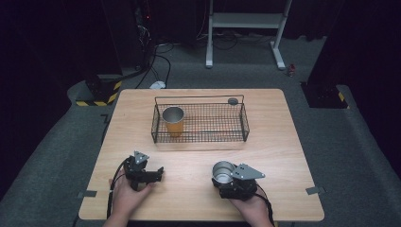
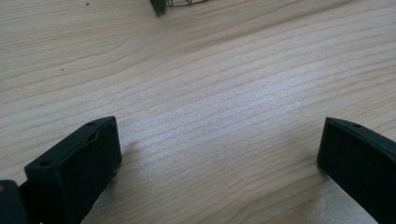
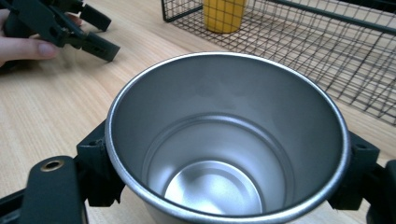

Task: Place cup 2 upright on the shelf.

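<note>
Near edge of the table [image 1: 189,198]: both hands rest on the wood, one gripper each.

Right gripper [image 1: 230,180]: its fingers [image 3: 100,170] sit against opposite sides of the steel cup [image 1: 223,171], one at each flank just under the rim. From the right gripper view the cup is upright, open end up, empty, and clasped between the two fingers. Whether its base is on the table or just lifted, cannot tell from these angles.

Left gripper [image 1: 150,175]: fingers spread wide, nothing between them; the left gripper view looks down on bare wood grain between the two black fingers [image 2: 74,172]. It lies low on the table, well apart from the steel cup.

Further out, mid-table: wire basket [image 1: 199,138], rectangular, black mesh, with a tall handle bar along the back. One yellow cup [image 1: 173,121] already stands upright in its left end. The rest of the basket floor is free. A small dark disc [image 1: 232,100] sits by the back right rim; what it is, too small to tell.

Judgement on progress: work appears to be loading cups into the basket. One cup is in; the second is grasped but remains at the near edge. Left to do: carry it across the open stretch of table, lower it over the basket wall beside the yellow cup, release. Roughly halfway.
</note>
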The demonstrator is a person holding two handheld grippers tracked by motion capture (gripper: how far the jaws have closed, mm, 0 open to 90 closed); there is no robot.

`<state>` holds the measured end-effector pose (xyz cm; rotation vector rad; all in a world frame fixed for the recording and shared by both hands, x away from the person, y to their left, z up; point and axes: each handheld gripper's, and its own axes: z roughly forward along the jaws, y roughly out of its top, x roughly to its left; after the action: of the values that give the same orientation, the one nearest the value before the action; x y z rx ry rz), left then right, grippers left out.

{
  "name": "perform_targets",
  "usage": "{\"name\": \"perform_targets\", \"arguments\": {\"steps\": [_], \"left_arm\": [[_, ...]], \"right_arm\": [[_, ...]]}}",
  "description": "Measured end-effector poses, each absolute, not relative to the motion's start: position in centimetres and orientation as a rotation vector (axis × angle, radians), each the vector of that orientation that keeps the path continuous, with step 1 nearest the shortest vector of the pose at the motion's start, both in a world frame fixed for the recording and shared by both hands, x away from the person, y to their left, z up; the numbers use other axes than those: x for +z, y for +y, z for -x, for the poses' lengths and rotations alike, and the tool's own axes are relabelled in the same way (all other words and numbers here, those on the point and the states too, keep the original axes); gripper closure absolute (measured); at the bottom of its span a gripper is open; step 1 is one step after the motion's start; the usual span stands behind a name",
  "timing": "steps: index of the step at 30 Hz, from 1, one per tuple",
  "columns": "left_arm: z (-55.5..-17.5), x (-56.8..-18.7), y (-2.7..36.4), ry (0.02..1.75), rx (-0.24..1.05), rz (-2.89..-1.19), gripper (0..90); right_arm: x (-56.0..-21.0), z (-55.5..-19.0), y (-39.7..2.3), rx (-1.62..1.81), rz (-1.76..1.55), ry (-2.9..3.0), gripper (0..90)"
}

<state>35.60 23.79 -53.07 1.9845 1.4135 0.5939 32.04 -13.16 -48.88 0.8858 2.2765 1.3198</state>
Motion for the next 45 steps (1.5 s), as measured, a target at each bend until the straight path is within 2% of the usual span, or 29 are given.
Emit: {"name": "perform_targets", "arguments": {"steps": [18,37,45], "left_arm": [[-35.6,-53.0,23.8,1.414,0.591,-1.988,0.0],[-35.6,-53.0,23.8,1.422,0.593,-1.982,0.0],[-35.6,-53.0,23.8,1.423,0.594,-1.986,0.0]], "right_arm": [[-47.6,-33.8,-13.0,1.283,-0.951,2.191,18.3],[-43.7,-37.2,-10.4,1.283,-1.012,2.081,18.4],[-42.2,-38.3,-10.6,1.284,-1.010,2.055,18.4]]}}
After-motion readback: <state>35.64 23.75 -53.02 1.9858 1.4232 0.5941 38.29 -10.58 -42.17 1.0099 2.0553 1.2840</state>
